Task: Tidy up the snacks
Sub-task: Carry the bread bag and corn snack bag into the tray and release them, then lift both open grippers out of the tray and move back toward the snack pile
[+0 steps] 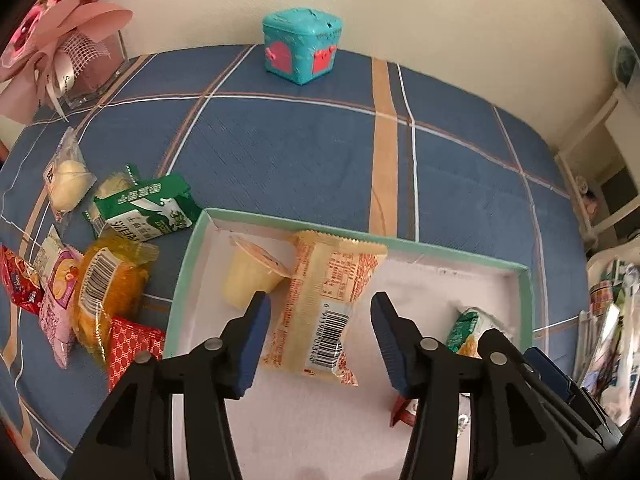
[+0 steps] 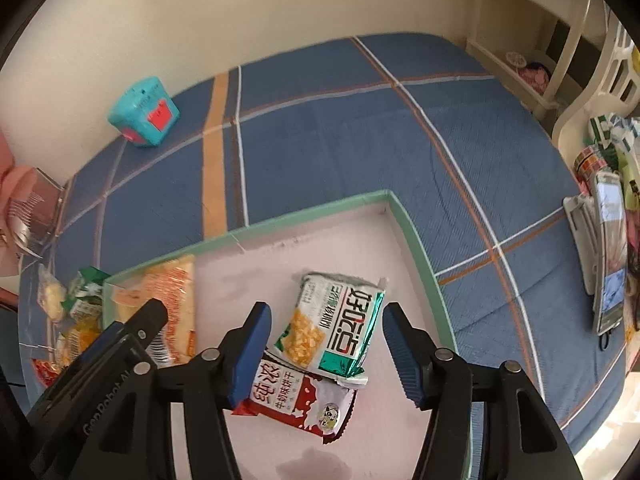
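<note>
Left hand-held gripper [image 1: 320, 334] and right hand-held gripper [image 2: 324, 344] both gape empty; four snacks in the box [image 1: 524, 280], pile [image 1: 92, 280] on the bed waiting.

1. You have one green-rimmed tray [image 1: 192, 264] on the bed.
2. In it you can count four snacks: one jelly cup [image 1: 250, 276], one orange-printed packet [image 1: 328, 304], one green cracker packet [image 2: 336, 324] and one red biscuit packet [image 2: 296, 404].
3. Left of the tray, about eight loose packets lie in a cluster [image 1: 92, 264].
4. One teal box [image 1: 302, 46] stands at the wall.
</note>
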The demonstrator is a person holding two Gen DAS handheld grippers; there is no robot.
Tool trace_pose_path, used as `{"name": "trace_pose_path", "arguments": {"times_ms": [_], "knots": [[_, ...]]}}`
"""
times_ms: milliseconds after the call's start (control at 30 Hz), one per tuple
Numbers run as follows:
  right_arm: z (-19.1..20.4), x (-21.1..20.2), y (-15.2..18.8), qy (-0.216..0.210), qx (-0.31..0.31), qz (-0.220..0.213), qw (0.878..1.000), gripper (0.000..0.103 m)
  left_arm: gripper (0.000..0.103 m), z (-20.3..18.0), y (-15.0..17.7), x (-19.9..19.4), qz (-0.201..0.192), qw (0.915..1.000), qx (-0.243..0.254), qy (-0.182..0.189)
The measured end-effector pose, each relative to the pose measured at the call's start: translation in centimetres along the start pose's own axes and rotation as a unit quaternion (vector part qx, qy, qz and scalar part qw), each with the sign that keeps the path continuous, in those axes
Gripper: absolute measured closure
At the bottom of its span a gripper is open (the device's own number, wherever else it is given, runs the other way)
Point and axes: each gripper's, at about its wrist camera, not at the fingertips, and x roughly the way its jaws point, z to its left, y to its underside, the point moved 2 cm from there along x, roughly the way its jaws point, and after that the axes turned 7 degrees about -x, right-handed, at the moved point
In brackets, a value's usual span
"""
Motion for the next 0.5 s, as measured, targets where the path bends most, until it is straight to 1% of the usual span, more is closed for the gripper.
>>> {"name": "trace_pose_path", "arguments": {"times_ms": [133,267,367,433,500], "knots": [[0.3,-1.6,-0.6,-0.001,-0.014,-0.016,1.000,0.036,0.049,0.4,0.0,-0.9,-0.002,1.0000,-0.003,-0.001],[0.6,-2.8,-0.8,-0.002,-0.021,-0.029,0.999,0.035,0.049,1.4,-0.1,-1.5,-0.008,0.9998,-0.010,-0.014],[0.8,-2.7,-0.7,-0.001,-0.027,-0.028,0.999,0.035,0.047,2.6,-0.4,-1.8,-0.015,0.9992,-0.025,-0.027],[1.0,-2.3,-0.7,-0.002,-0.029,-0.022,0.999,0.035,0.036,3.8,-0.7,-1.8,-0.017,0.9983,-0.040,-0.038],[1.1,-1.7,-0.6,-0.005,-0.030,-0.013,0.999,0.035,0.035,5.0,-0.9,-1.9,-0.021,0.9970,-0.056,-0.050]]}}
